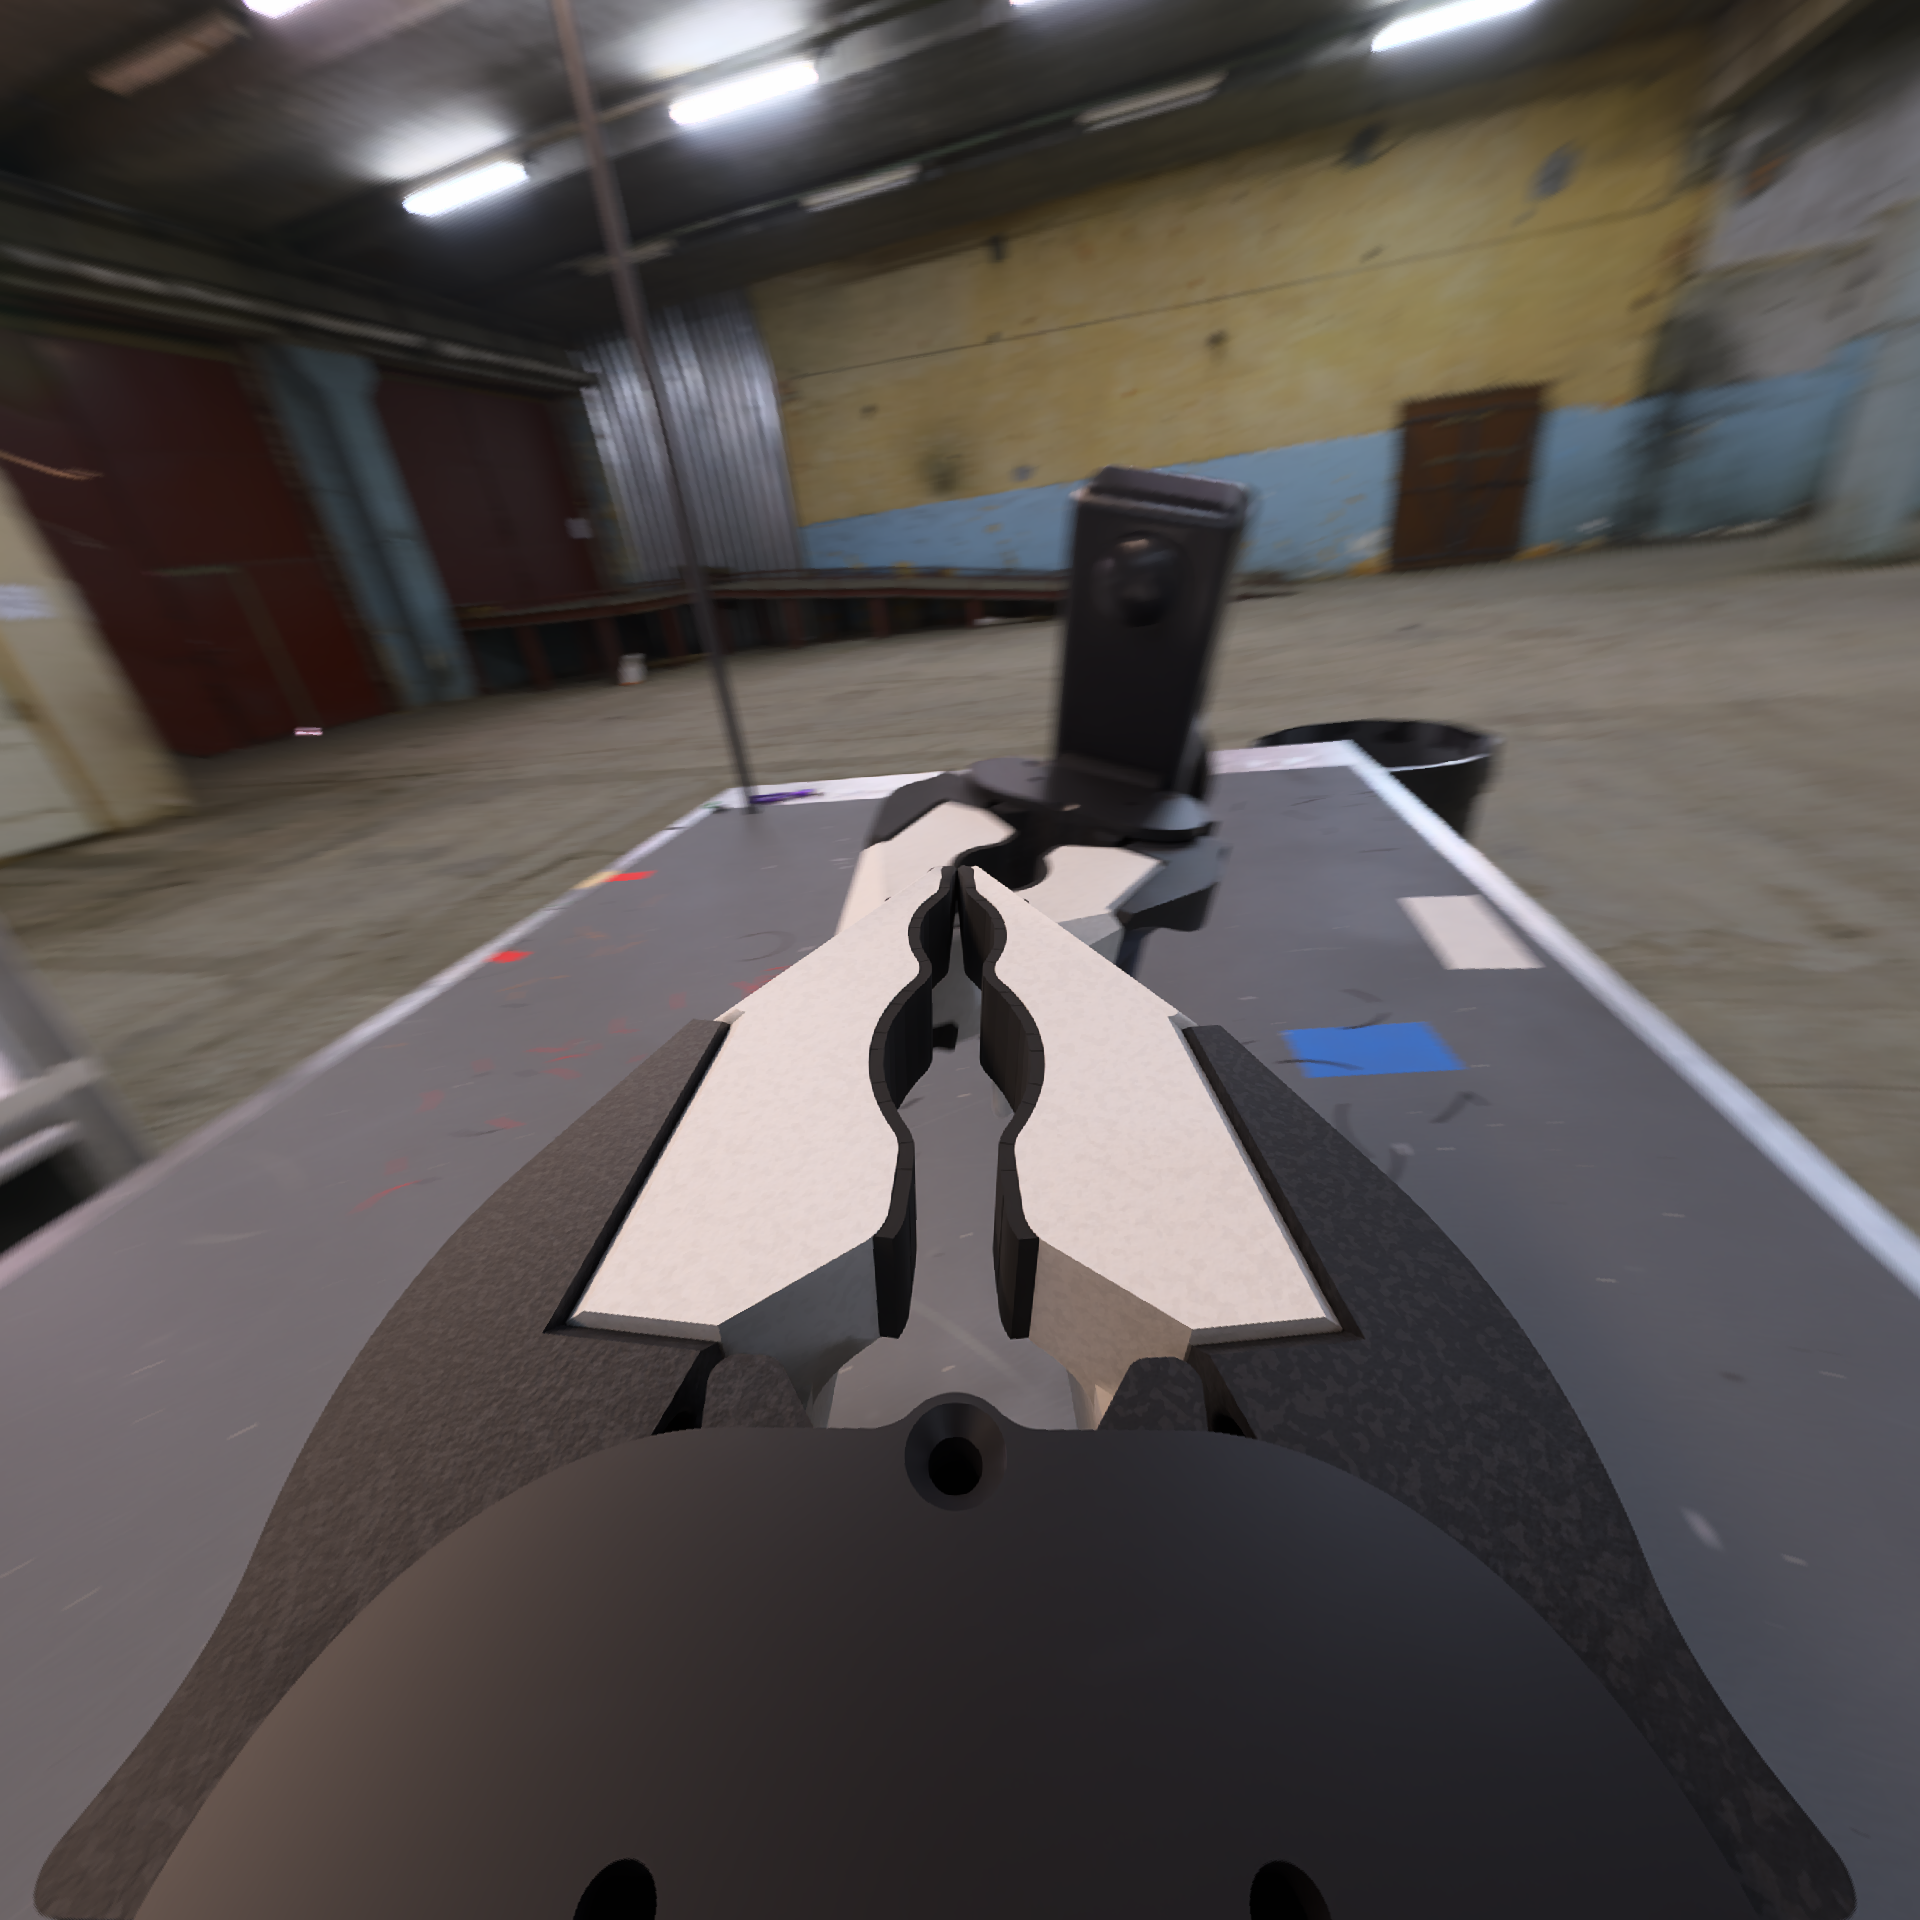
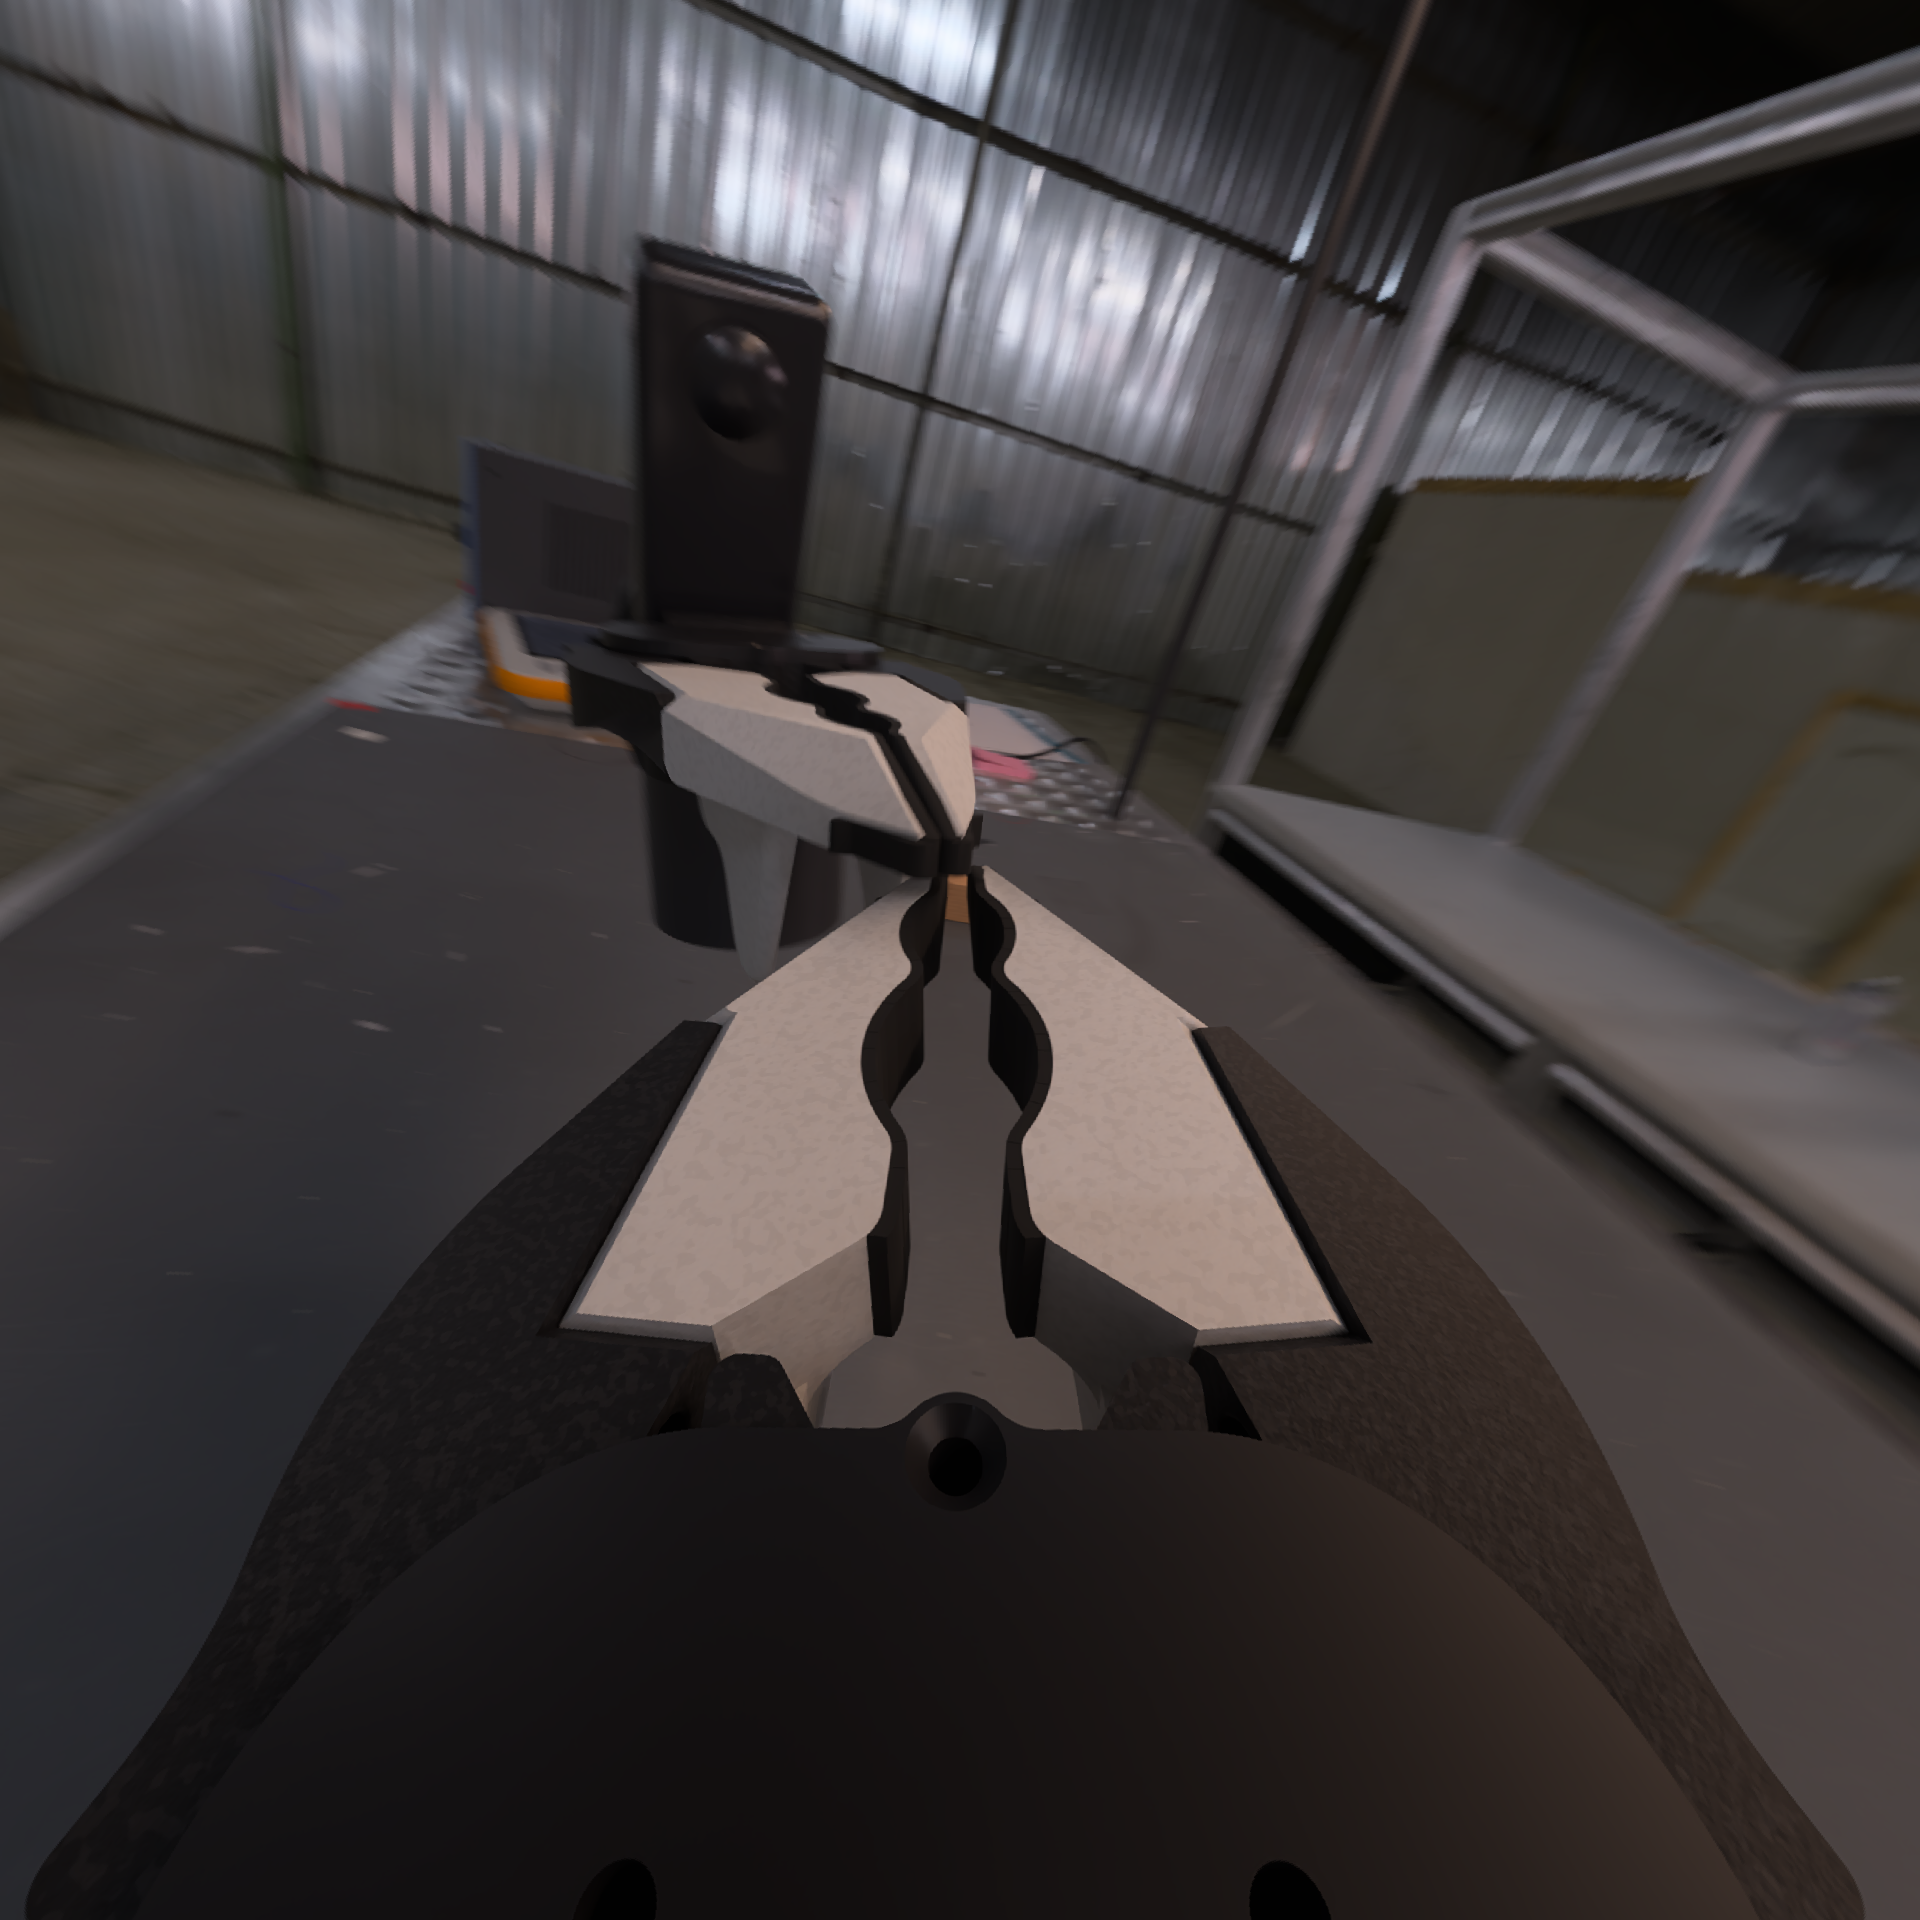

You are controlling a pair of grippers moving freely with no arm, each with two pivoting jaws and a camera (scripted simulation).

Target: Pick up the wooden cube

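Note:
The wooden cube (image 2: 958,898) shows only as a small tan sliver between the tips of my right gripper (image 2: 958,902), which is shut on it just above the dark grey table (image 2: 312,1039). My left gripper (image 1: 958,885) is shut and empty, its tips almost touching. It faces the right gripper tip to tip, and in the right wrist view the left gripper (image 2: 951,854) meets the cube from the far side. In the left wrist view the right gripper's fingers (image 1: 925,847) lie just beyond my own, and the cube is hidden.
On the table are a blue patch (image 1: 1371,1049) and a white patch (image 1: 1465,932). A black bin (image 1: 1423,774) stands past the far right corner, a thin pole (image 1: 717,623) at the far left. A metal frame shelf (image 2: 1558,935) runs along one side.

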